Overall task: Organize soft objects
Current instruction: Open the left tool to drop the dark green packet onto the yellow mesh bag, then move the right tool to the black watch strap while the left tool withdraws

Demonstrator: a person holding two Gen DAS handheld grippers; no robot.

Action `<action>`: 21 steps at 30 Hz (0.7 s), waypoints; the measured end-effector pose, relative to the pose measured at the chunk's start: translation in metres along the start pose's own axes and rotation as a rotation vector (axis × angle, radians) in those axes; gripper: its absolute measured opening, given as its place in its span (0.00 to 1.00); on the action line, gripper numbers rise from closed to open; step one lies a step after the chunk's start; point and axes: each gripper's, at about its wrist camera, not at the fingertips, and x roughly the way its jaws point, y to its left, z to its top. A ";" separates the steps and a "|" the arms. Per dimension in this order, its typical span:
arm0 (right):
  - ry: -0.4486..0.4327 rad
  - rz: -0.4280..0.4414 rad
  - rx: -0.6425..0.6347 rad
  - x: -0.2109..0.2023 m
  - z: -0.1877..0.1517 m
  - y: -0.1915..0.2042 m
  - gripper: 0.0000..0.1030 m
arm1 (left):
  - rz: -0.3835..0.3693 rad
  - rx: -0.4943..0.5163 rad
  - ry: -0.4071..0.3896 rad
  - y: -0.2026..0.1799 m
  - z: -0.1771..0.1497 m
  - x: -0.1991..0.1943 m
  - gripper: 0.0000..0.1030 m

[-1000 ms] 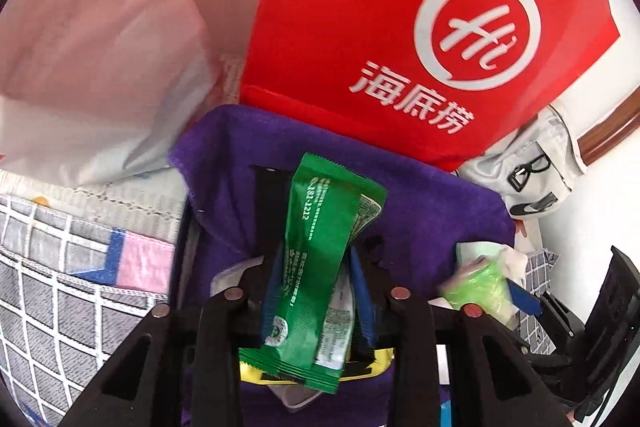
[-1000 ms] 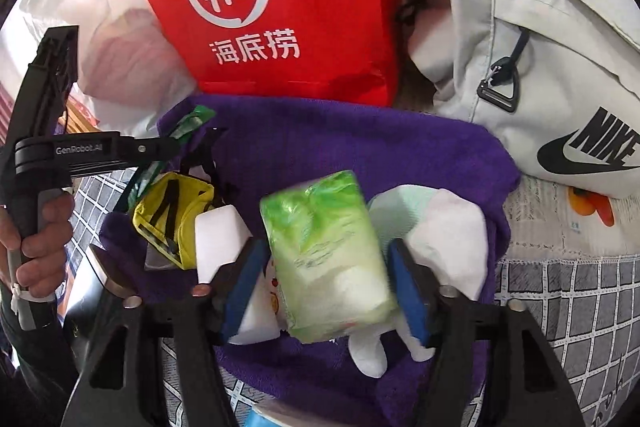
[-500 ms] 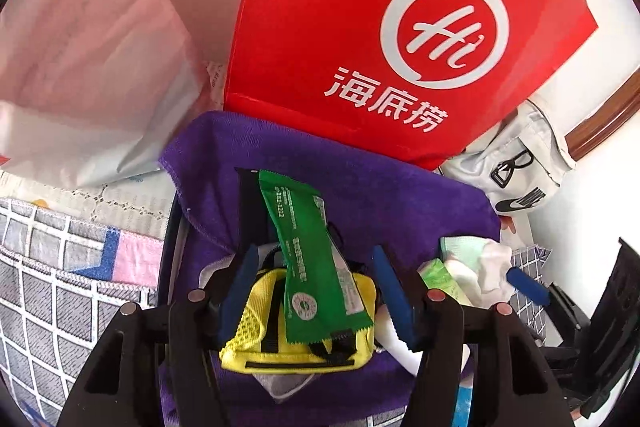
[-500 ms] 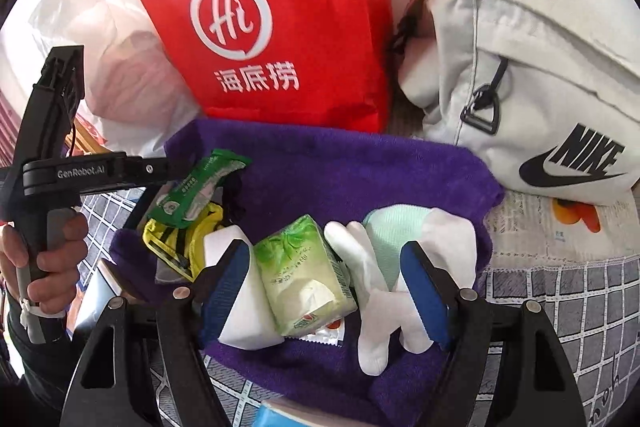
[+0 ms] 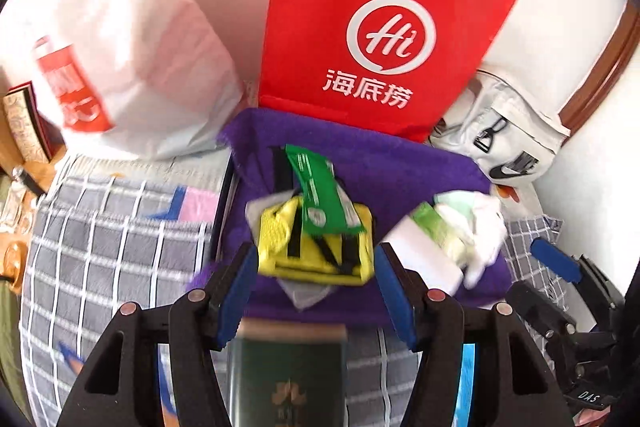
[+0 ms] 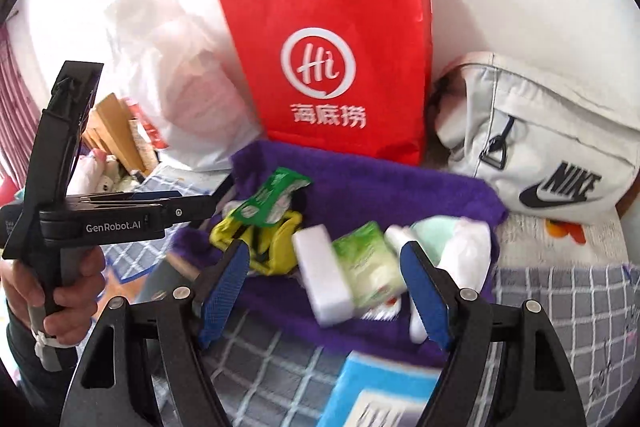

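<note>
Both tongs are hanging open and empty above a purple towel (image 5: 400, 163) that is lying on a checked bed (image 5: 100, 227), its far edge against a red bag (image 5: 384, 27). The left tongs (image 5: 314, 291) are standing moderately wide, their jaws having just been opening, with nothing between the pads; the green packet (image 5: 324, 195) is lying on a yellow pouch (image 5: 316, 247) near the towel's left edge. The right tongs (image 6: 324, 287) are standing wide too, also just opened further, clear of the tissue pack (image 6: 368, 263), which is resting beside a white block (image 6: 324, 275) and a white glove (image 6: 468, 247) toward the towel's right edge. A grey bag (image 6: 540, 147) is sitting off the towel's far right corner, and a white plastic bag (image 5: 140, 47) off its far left. Judging by this, the soft things are being gathered on the towel, and both hands appear to be in the release stage. To do it well, the tongs should be pulling straight away so the pads are not snagging the packet or dragging the towel's pile. The next thing should go on bare purple at the far edge, not stacked on the packet, which looks liable to slide off the pouch. A dark green booklet (image 5: 288, 379) is lying at the near edge, below the left tongs, and a blue-edged thing (image 6: 384, 387) below the right; what that is I cannot tell.
</note>
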 end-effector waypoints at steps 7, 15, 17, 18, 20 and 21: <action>0.008 0.063 -0.006 -0.041 -0.043 0.029 0.75 | 0.013 -0.003 -0.021 -0.001 -0.042 -0.045 0.56; 0.047 0.085 -0.031 -0.075 -0.099 0.059 0.70 | 0.025 -0.040 -0.036 0.010 -0.095 -0.078 0.56; 0.055 0.085 -0.035 -0.081 -0.113 0.065 0.70 | 0.033 -0.047 -0.038 0.014 -0.106 -0.083 0.56; 0.062 0.087 -0.035 -0.083 -0.120 0.067 0.70 | 0.040 -0.050 -0.035 0.017 -0.113 -0.085 0.56; 0.073 0.093 -0.027 -0.087 -0.134 0.070 0.69 | 0.050 -0.058 -0.026 0.022 -0.125 -0.086 0.56; 0.079 0.098 -0.025 -0.088 -0.141 0.072 0.69 | 0.052 -0.072 -0.017 0.026 -0.132 -0.085 0.56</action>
